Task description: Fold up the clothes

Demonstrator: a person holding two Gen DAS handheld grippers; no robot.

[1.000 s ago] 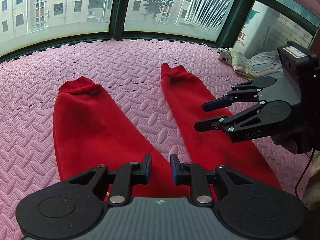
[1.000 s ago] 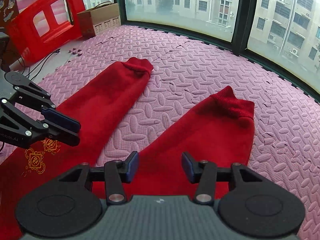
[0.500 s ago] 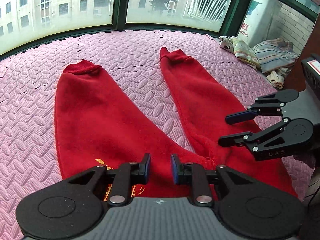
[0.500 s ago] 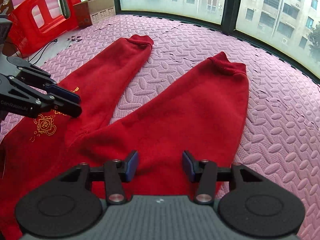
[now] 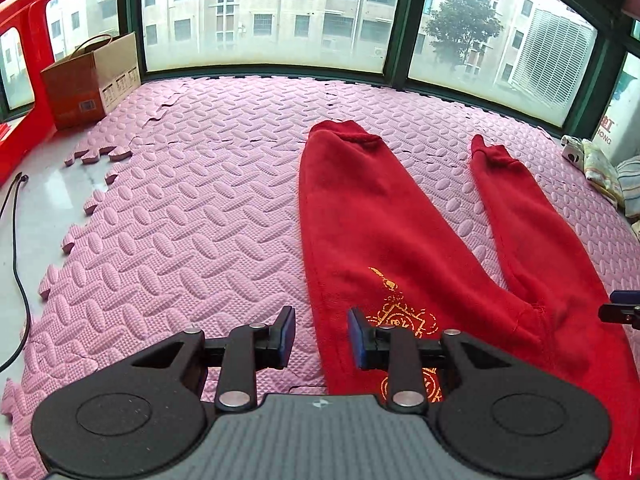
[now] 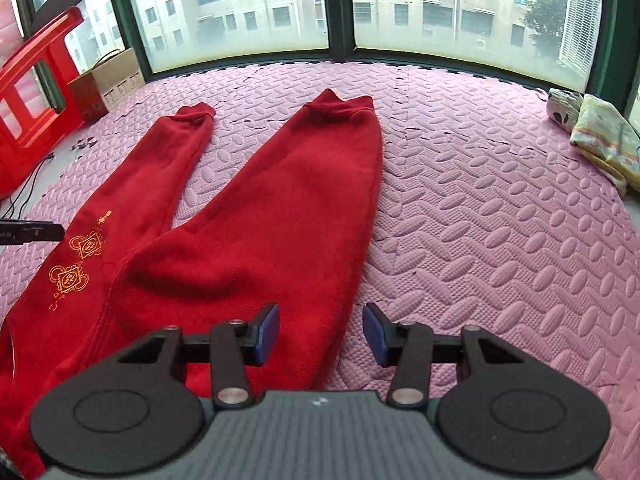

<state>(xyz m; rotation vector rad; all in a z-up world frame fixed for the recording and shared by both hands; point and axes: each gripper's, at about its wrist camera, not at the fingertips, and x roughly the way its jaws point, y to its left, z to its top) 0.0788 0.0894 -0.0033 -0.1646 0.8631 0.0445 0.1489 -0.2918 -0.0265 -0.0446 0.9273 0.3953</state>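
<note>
Your left gripper (image 5: 321, 336) has its blue-padded fingers spread, straddling the outer hem of the red trousers (image 5: 384, 248) at lower centre of its frame, holding nothing. Your right gripper (image 6: 320, 334) is also spread and empty, over the opposite outer edge at the bottom of its frame. The trousers lie flat, fleecy, legs splayed in a V toward the windows (image 6: 440, 4), with gold embroidery (image 6: 76, 260) on one leg. Under them, the pink foam mat (image 5: 192, 216) is embossed with ovals, with jigsaw edges at left. Bare mat stretches wide to either side; a cardboard box (image 5: 92, 80) sits upper left, crumpled cloths (image 6: 600, 140) at the right edge.
</note>
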